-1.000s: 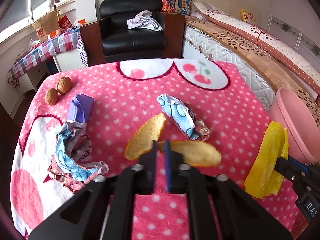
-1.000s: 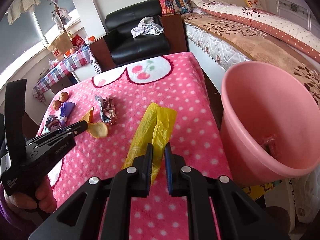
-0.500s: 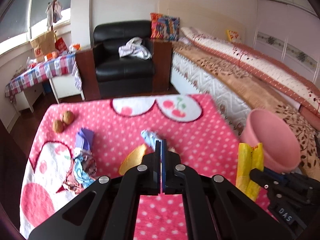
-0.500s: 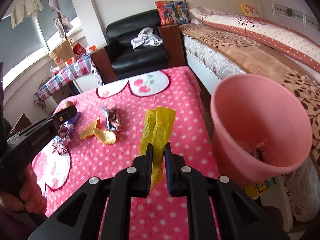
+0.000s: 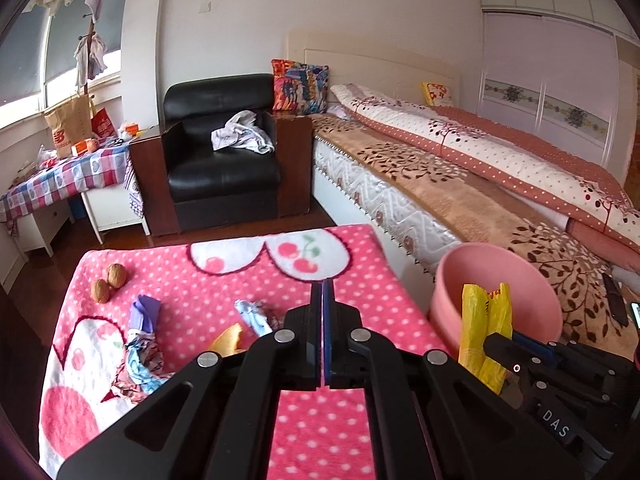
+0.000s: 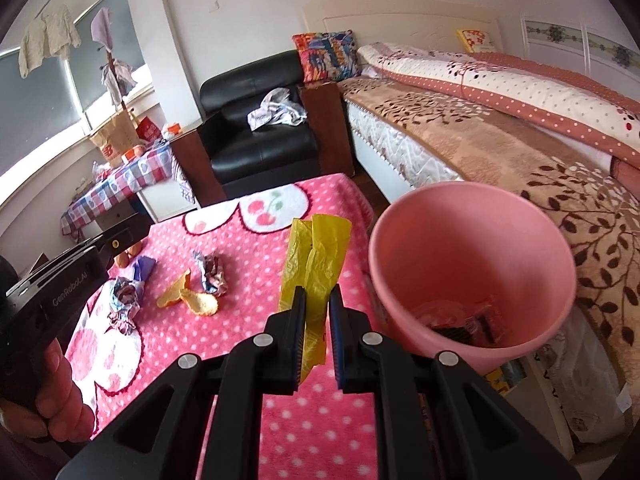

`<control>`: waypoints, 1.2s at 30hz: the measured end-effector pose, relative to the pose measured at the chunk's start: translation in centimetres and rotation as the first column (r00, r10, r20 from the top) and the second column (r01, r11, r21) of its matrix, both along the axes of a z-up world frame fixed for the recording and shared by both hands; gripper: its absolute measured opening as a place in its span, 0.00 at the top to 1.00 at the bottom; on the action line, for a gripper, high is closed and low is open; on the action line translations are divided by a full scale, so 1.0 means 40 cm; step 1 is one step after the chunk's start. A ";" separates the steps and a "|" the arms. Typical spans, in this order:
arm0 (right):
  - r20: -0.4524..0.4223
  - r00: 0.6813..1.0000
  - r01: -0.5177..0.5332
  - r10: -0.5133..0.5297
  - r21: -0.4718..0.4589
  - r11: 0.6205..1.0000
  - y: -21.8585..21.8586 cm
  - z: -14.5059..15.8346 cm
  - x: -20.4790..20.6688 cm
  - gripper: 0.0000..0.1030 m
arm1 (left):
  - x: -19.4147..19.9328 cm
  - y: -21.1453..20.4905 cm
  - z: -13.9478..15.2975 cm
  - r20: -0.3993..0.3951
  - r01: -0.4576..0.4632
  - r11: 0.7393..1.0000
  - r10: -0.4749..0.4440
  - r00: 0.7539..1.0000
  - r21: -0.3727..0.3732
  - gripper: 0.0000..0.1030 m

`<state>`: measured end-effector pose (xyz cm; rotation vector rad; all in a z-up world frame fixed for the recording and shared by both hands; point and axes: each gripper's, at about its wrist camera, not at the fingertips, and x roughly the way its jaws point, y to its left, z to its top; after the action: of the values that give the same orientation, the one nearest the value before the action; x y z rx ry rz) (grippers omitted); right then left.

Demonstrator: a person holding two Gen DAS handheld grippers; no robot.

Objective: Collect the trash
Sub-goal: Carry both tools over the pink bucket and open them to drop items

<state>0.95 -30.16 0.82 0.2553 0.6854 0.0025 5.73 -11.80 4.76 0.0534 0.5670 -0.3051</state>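
Note:
My right gripper is shut on a yellow plastic bag, held up just left of the pink bin, which holds some wrappers. The bag also shows in the left wrist view in front of the bin. My left gripper is shut and empty, raised above the pink dotted blanket. On the blanket lie yellow peel pieces, a crumpled wrapper, another crumpled wrapper and a purple wrapper.
Two walnuts lie at the blanket's far left. A bed runs along the right behind the bin. A black armchair with a cloth stands beyond the blanket, and a checked table stands at the left.
Both grippers have risen and pulled back. My left gripper's jaws have closed fully, empty, away from the peel. My right gripper has lifted the yellow bag closer to the bin.

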 end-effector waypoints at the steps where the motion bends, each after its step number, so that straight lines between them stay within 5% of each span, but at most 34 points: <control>1: 0.004 1.000 0.007 -0.007 0.000 1.000 -0.008 0.004 -0.004 0.90 | -0.001 -0.008 0.003 0.002 0.005 1.000 -0.005 1.000 -0.001 1.00; 19: 0.028 0.985 0.171 -0.171 0.005 0.985 -0.205 0.008 -0.033 0.90 | 0.002 -0.186 0.011 0.026 0.122 0.992 -0.123 0.992 0.016 1.00; 36: -0.027 0.961 0.275 -0.274 0.007 0.961 -0.345 -0.061 -0.027 0.89 | 0.015 -0.376 -0.029 0.010 0.292 0.956 -0.292 0.956 -0.022 1.00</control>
<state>-0.13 -43.95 -1.62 0.3601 0.6712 -0.2632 6.32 -26.84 3.60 0.1164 0.5486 -0.5997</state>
